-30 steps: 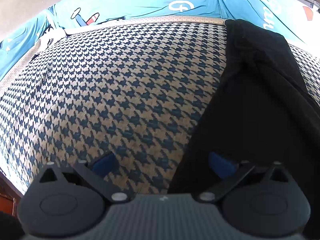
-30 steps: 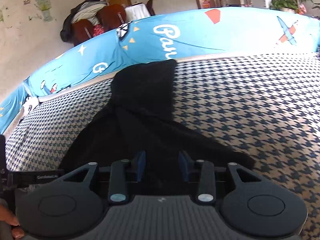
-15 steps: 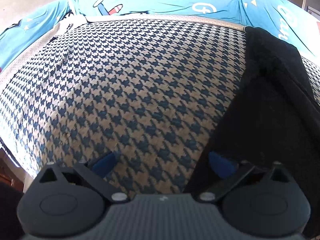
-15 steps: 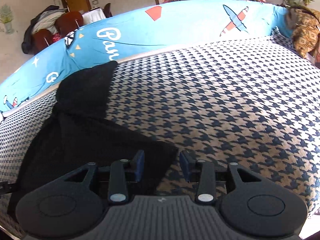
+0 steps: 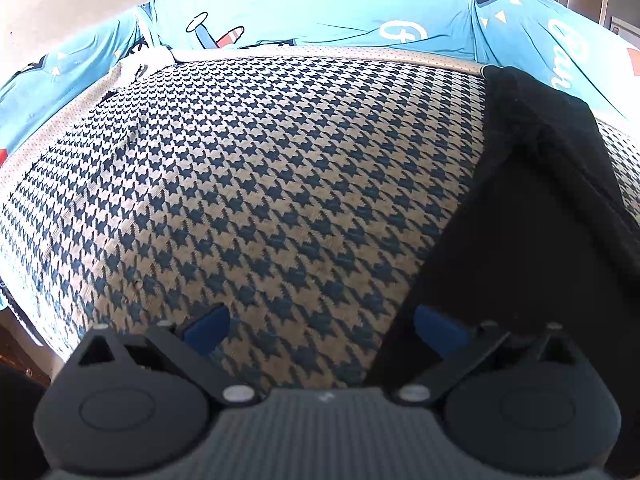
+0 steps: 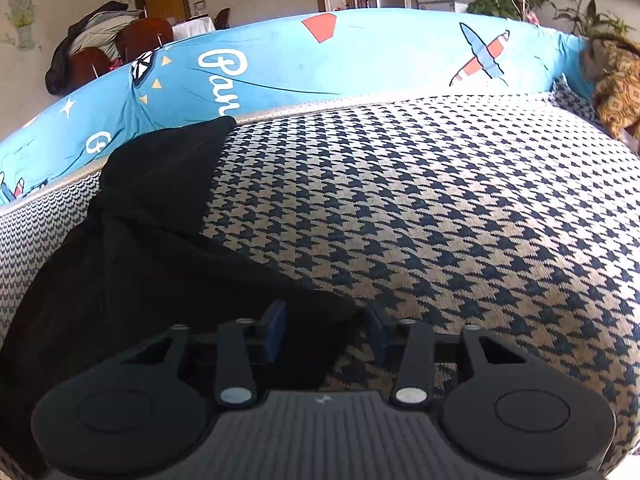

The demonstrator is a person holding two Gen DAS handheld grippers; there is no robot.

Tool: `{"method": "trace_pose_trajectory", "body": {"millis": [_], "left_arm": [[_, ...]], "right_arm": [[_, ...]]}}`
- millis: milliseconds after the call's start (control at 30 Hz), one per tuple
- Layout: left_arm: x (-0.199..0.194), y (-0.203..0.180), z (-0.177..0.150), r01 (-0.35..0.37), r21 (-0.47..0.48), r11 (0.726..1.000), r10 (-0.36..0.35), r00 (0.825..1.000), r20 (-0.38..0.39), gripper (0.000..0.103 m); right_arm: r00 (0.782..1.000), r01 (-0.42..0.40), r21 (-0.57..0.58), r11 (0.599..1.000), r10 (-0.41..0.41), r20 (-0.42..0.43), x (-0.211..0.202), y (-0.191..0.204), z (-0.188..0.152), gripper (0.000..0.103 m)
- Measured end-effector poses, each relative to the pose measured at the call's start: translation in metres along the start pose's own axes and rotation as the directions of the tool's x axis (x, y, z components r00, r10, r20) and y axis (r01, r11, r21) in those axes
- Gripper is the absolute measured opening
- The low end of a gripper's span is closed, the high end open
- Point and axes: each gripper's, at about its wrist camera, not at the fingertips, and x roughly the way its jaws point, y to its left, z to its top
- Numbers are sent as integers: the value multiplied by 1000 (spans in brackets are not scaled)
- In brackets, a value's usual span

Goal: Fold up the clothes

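Observation:
A black garment lies spread on the houndstooth seat, filling the right side of the left wrist view. My left gripper is wide open over the seat, its right fingertip above the garment's left edge. In the right wrist view the same black garment covers the left side, one narrower part reaching the backrest. My right gripper is partly open, and the garment's near right corner lies between its blue pads without being pinched.
The houndstooth cushion stretches wide to the right. A blue printed cover drapes the backrest. An orange patterned cloth sits at the far right. Chairs with a coat and plants stand behind.
Both views have swung outward: the left one leftward, showing more bare cushion, the right one rightward, so the garment's corner now lies between its pads. Finger spacing is unchanged.

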Motion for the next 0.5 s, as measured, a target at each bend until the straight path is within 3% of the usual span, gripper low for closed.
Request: {"method": "trace_pose_trajectory", "body": {"millis": [100, 300, 500], "left_arm": [[0, 1, 1, 12, -9, 1000, -12, 1000, -3, 103], [1, 4, 1, 21, -21, 1000, -21, 1000, -11, 103], [0, 8, 1, 18, -31, 999, -19, 1000, -14, 103]], "right_arm": [[999, -30, -11, 999, 30, 17, 1, 3, 0, 14], [990, -127, -9, 992, 127, 59, -15, 15, 2, 11], [948, -298, -28, 954, 299, 113, -47, 46, 7, 11]]}}
